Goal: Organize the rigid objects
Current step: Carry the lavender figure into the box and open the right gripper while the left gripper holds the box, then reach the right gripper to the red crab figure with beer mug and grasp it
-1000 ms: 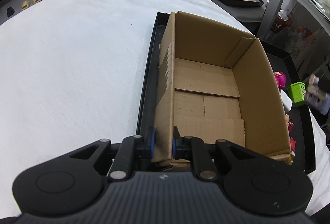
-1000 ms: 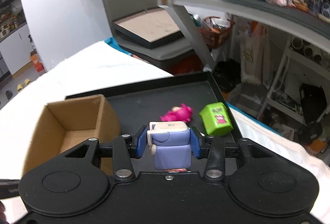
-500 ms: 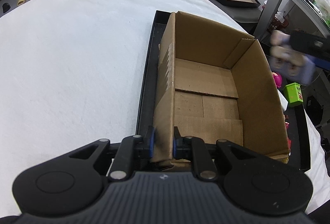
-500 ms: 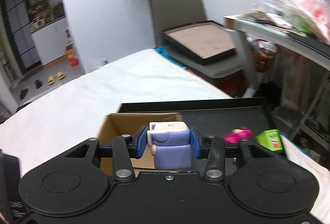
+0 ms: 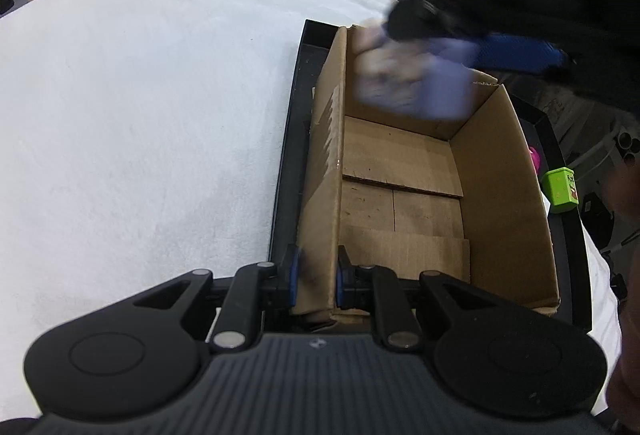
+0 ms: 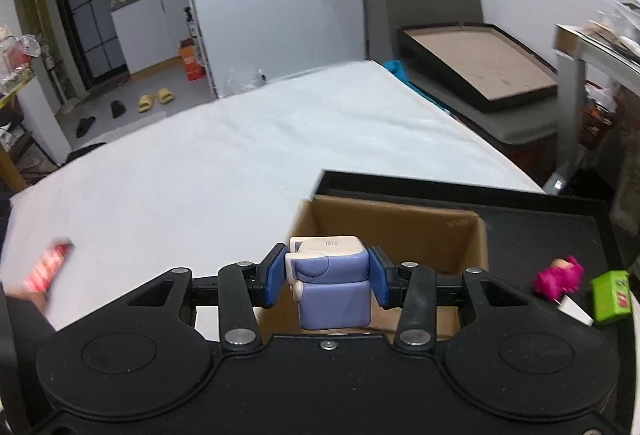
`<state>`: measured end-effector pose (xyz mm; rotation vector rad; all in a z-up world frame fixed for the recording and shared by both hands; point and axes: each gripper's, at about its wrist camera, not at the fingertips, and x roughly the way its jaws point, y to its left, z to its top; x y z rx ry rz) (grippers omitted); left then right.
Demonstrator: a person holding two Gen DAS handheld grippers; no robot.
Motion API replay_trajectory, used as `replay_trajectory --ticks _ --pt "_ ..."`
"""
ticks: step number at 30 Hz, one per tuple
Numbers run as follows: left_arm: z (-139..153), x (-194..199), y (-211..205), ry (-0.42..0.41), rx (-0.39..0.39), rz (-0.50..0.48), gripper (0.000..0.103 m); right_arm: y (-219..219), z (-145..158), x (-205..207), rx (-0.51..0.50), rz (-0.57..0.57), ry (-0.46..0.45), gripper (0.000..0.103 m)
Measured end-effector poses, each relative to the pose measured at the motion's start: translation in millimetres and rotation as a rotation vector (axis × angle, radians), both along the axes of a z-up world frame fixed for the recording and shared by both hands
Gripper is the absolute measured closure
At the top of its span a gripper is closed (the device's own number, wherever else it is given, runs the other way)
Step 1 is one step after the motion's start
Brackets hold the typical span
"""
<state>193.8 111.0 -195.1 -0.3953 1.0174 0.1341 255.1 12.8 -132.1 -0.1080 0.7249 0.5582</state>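
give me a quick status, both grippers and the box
Left hand-held gripper clamped on cardboard box wall. Right hand-held gripper holding purple block toy above box. Box empty, nothing blocking.

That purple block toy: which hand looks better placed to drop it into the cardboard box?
The right. The right gripper has the purple block toy between its pads, over the open cardboard box. The left gripper is shut on the box's near wall, steadying it.

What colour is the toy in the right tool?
Lavender-blue with a cream top; the right wrist view shows it best.
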Motion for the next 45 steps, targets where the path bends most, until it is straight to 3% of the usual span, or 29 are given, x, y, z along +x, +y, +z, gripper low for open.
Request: replay_trajectory --ticks 2,3,4,31,40,45 --pt "-1 0 2 -0.003 -0.006 0.0 0.087 5 -1 3 0.007 0.003 0.0 0.051" --pt "0 -1 2 -0.009 -0.007 -0.005 0.087 5 -1 3 -0.005 -0.01 -0.002 0.038" --pt "0 -2 1 -0.012 0.002 -0.008 0.086 3 0 1 -0.01 -0.022 -0.012 0.035" --pt "3 0 -3 -0.01 0.02 -0.046 0.086 -138 -1 -21 -0.096 -0.237 -0.016 0.033" --pt "12 -6 -10 -0.037 0.079 -0.024 0.076 -176 -26 -23 -0.044 -0.286 0.034 0.03" --pt "20 -9 -19 -0.051 0.134 -0.015 0.065 -195 -38 -24 0.028 -0.322 0.083 0.03"
